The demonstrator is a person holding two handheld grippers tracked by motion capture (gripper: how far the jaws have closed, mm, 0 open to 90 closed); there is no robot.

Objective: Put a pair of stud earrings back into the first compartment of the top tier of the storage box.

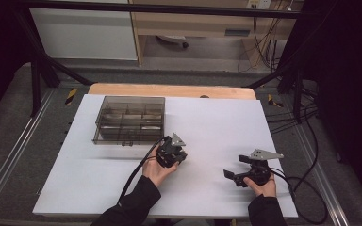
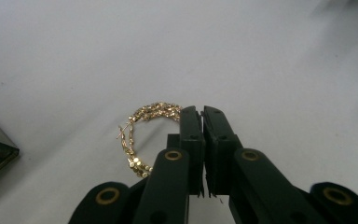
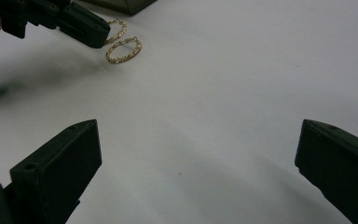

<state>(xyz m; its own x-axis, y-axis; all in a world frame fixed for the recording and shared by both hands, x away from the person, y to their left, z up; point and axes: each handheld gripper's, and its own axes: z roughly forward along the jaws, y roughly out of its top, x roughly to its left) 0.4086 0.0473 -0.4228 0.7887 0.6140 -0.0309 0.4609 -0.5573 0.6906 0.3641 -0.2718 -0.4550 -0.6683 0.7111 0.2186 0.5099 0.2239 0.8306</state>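
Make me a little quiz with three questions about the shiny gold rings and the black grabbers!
1. True or false: the left gripper is shut on a gold hoop.
2. How many gold hoops are there near its tip in the right gripper view?
3. The right gripper is: A) open, B) shut on a hoop, C) inside the compartment box.

Key: 1 true; 2 two; 3 A.

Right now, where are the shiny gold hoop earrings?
The gold hoop earrings lie on the white table, at the fingers of the left gripper, which are shut on one hoop. The compartment box sits just beyond them.
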